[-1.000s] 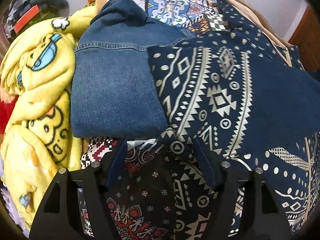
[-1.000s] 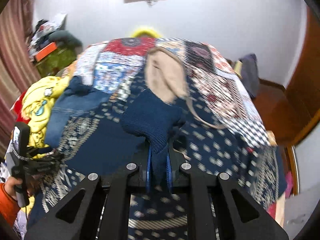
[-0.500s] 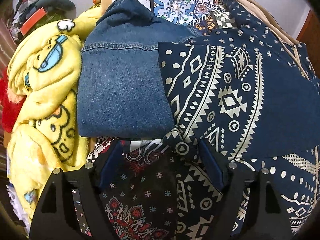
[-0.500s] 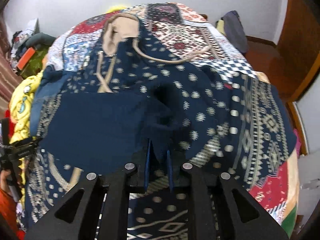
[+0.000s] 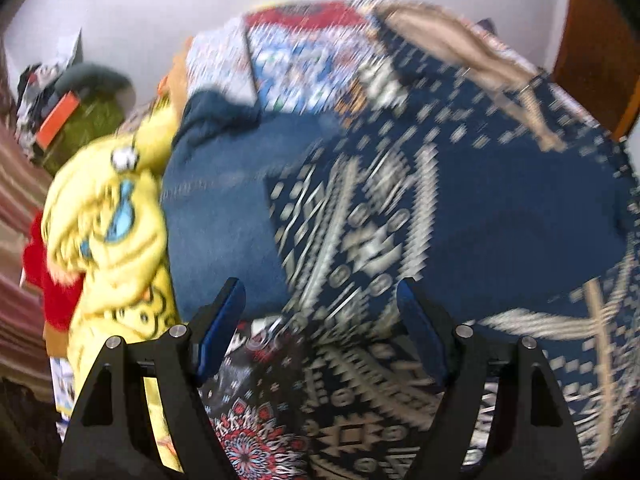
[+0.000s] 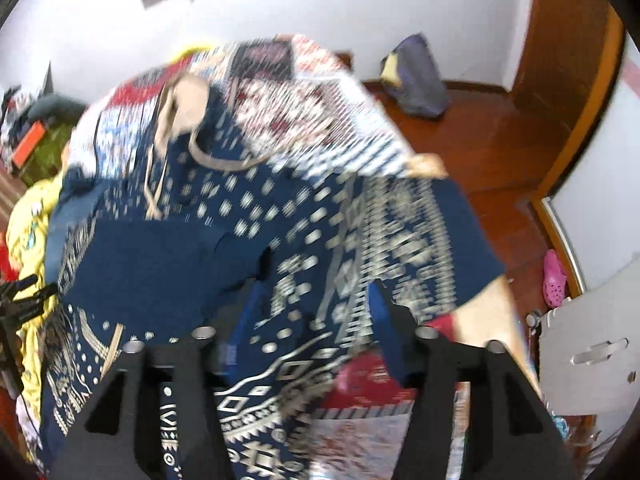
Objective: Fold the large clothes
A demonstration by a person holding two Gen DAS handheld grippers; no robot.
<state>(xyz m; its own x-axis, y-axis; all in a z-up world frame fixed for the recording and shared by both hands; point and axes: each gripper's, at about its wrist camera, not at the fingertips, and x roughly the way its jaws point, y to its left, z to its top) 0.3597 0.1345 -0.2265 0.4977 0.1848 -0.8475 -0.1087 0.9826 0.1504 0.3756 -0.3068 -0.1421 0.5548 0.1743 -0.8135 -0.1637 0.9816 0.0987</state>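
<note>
We're over the bed [image 6: 360, 96] now, and the navy patterned hoodie [image 5: 500, 216] lies spread across it, hood at twelve o'clock, a plain navy panel already laid over its middle. Our right gripper [image 6: 316, 320] has just been opening: its jaws stand apart with only flat cloth below them, nothing pinched, which we take as letting the fold settle where it fell. Our left gripper [image 5: 320, 328] hangs with jaws wide over the hoodie's near corner at six o'clock, gripping nothing, so the garment rests on its own weight. Folded jeans [image 5: 216, 216] sit at nine o'clock, touching the hoodie's edge, with a yellow blanket [image 5: 116, 240] beyond them; a done pile, we'd guess. Both views are blurred, so finer creases are unclear.
</note>
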